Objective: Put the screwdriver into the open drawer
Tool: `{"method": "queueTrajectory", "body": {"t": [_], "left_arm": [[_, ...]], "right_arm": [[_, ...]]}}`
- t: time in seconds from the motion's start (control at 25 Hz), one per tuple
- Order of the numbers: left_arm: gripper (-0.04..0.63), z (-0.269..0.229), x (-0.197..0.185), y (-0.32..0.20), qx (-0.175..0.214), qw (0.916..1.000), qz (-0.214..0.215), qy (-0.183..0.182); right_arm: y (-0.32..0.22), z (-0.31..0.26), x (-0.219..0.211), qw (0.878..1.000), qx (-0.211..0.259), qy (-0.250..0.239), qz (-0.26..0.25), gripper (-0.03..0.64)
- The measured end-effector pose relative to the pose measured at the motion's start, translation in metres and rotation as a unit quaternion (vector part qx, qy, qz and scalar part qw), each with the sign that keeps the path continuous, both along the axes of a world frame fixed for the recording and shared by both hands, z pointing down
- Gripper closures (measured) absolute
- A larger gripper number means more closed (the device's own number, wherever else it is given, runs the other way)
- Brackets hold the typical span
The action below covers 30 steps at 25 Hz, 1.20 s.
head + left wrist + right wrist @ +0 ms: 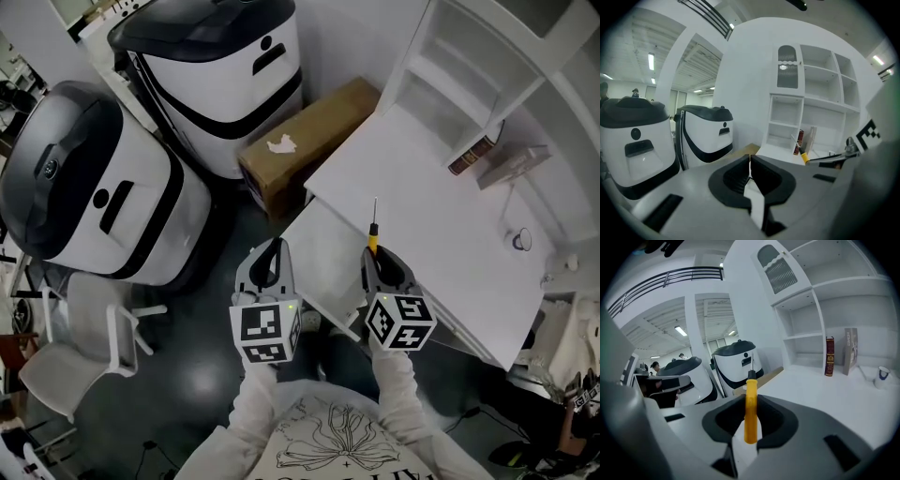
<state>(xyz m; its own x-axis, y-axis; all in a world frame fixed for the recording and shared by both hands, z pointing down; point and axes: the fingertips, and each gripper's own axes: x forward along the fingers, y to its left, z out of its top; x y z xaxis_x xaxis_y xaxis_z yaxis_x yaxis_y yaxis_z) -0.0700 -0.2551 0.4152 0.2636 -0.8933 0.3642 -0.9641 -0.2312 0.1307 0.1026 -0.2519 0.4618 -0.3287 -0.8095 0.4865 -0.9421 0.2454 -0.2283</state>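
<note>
Two large white and black machines (103,187) stand on the floor at the left of the head view, one behind the other. At the right is a white surface (450,225), backed by a white shelf unit (469,66). A brown cardboard box (309,141) lies on the floor between the rear machine and the corner of the surface. A white chair (84,337) stands at the lower left.

The open drawer (319,253) is pulled out from the near edge of the surface, towards the person.

Left claw (273,247) (750,164): jaws together, nothing between them. It hangs over the floor, just left of the drawer.

Right claw (374,255) (751,401): jaws closed on the yellow handle of the screwdriver (373,230) (751,408). The black collar and thin metal shaft stick out past the jaw tips. In the head view the claw sits over the right part of the drawer, and the shaft tip shows against the surface beyond it.

A dark red book (469,155) stands on the lowest shelf, touching a pale one beside it. A small cup (521,240) rests on the surface towards the right.
</note>
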Motion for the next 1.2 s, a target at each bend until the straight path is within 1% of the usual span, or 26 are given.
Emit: {"method": "queueTrajectory", "body": {"t": [0.28, 0.6, 1.0, 1.2], "left_arm": [[0.586, 0.034, -0.003, 0.002, -0.035, 0.9994, -0.003, 0.002], [0.586, 0.079, 0.001, 0.002, -0.078, 0.9968, -0.016, 0.002], [0.586, 0.127, 0.007, -0.004, -0.126, 0.9913, -0.039, 0.003], [0.586, 0.148, 0.008, 0.000, -0.146, 0.9878, -0.054, 0.004]], "right_arm": [[-0.002, 0.035, -0.012, 0.999, -0.038, 0.006, -0.024, 0.545], [-0.007, 0.080, -0.020, 0.995, -0.076, 0.018, -0.069, 0.545], [-0.006, 0.153, -0.027, 0.981, -0.150, 0.027, -0.121, 0.545], [-0.002, 0.191, -0.027, 0.972, -0.182, 0.042, -0.145, 0.545]]}}
